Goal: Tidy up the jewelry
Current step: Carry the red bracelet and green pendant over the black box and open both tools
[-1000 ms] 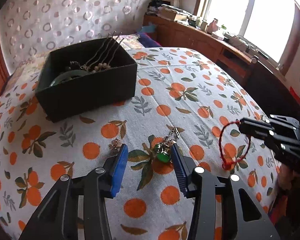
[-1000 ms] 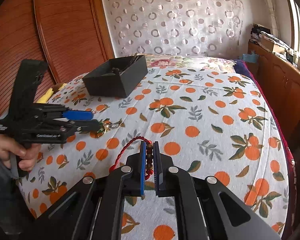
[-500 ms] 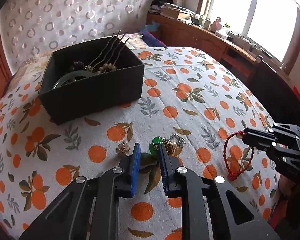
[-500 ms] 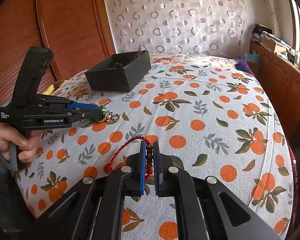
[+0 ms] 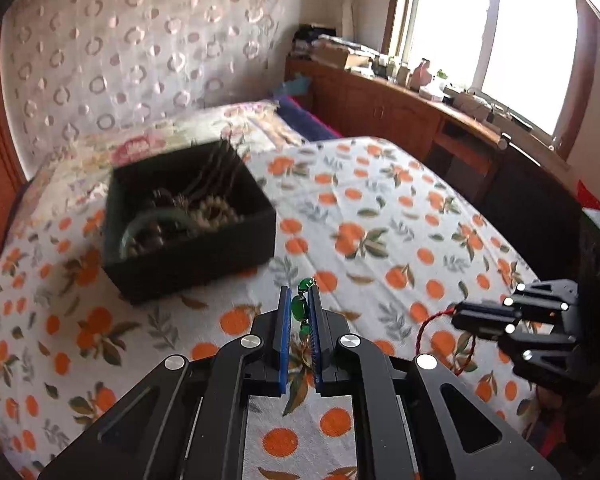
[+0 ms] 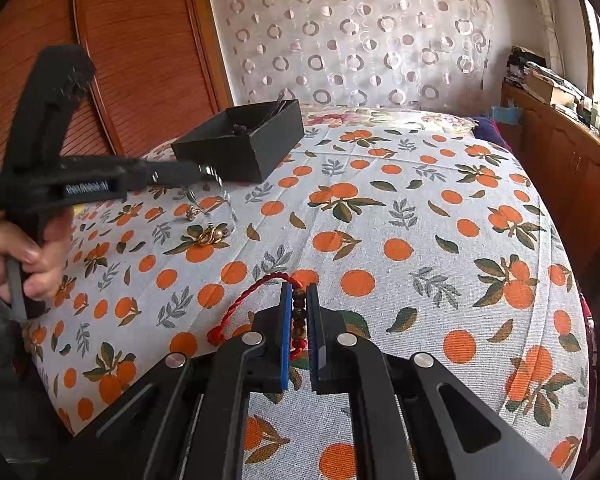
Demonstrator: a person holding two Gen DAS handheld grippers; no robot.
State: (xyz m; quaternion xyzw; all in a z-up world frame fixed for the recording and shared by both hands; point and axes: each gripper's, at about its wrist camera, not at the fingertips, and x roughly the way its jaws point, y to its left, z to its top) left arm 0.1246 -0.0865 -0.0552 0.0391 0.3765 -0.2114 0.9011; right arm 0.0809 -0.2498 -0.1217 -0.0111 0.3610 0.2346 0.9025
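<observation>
Farthest left on the orange-and-leaf printed bedspread (image 5: 380,200) sits the open black square cardboard box (image 5: 188,256), with a pale green bangle, bead strings and thin dark hairpins already lying in it. It lies ahead and to the left of the left gripper (image 5: 300,312). This gripper is the nearer of the two to the box and, seen from the right wrist camera, hangs raised above the bed just in front of the box's near wall. Its jaws are nearly closed, pinching a green-bead pendant (image 5: 300,309) whose beads stack lengthwise along the blue pads. In the right wrist view a thin pale chain (image 6: 226,204) trails down from the tips toward the bed, so I judge the coming move a short carry forward and left over the rim.

A small gold-coloured brooch or ring cluster (image 6: 208,236) lies loose on the bedspread below it.

To the right, well apart from the box, the right gripper (image 6: 299,312) has its jaws narrowed on a braided red cord bracelet with brown beads (image 6: 256,292), whose loop hangs out to the left.
</observation>
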